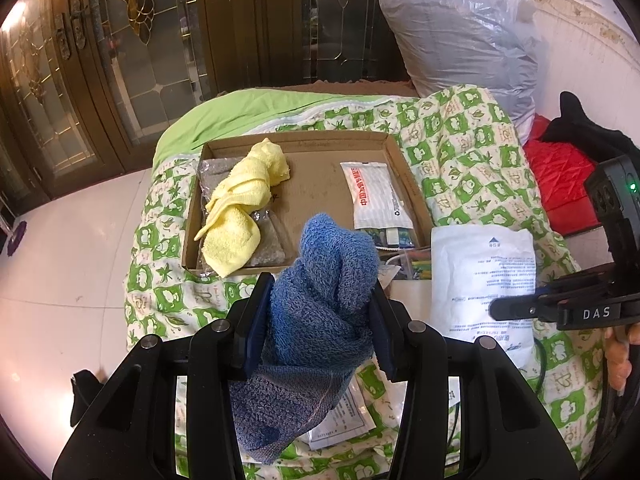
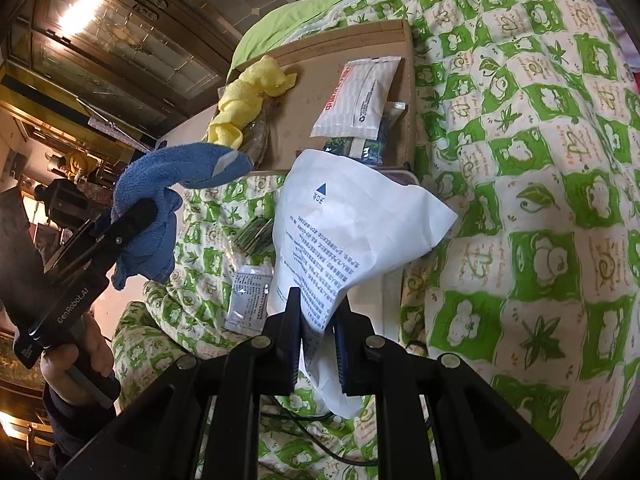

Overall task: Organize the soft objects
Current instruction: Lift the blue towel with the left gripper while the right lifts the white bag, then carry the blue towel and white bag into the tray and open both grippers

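A crumpled yellow terry towel (image 1: 240,204) lies at the left of a shallow brown cardboard tray (image 1: 396,152) on a bed under a green-and-white patterned quilt (image 1: 468,136). Nearer, the left claw (image 1: 318,320) clamps a bunched blue terry towel (image 1: 320,300), held above the quilt. To the right, the right claw (image 2: 318,344) pinches a flat white printed pouch (image 2: 352,232) by its near corner, lifted before the tray.
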Demonstrator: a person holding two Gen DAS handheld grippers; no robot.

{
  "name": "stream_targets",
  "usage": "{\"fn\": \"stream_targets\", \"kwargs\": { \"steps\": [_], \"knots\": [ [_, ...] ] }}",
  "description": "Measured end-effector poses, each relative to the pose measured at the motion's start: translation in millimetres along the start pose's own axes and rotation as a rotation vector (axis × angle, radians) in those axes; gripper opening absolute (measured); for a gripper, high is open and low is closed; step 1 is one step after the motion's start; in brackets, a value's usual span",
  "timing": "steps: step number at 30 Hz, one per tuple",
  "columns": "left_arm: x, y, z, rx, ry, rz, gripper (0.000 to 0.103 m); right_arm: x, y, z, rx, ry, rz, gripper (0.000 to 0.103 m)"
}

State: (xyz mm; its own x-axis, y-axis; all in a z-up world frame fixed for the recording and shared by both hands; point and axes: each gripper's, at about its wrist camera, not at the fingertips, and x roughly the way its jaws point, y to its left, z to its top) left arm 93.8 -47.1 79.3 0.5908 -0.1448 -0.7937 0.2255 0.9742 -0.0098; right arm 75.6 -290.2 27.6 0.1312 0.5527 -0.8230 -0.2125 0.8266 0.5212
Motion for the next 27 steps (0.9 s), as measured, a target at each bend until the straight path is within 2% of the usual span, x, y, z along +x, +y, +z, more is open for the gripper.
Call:
{"fn": "stream_targets", "kwargs": {
  "steps": [10, 27],
  "knots": [
    [18, 6, 15, -0.002, 0.008, 0.01, 0.044, 4, -7, 33, -0.029, 0.015, -0.052, 0.013],
    [51, 13, 49, -0.033, 0.011, 0.016, 0.044, 3, 1, 78, -0.049, -0.019, -0.048, 0.013]
  ]
}}
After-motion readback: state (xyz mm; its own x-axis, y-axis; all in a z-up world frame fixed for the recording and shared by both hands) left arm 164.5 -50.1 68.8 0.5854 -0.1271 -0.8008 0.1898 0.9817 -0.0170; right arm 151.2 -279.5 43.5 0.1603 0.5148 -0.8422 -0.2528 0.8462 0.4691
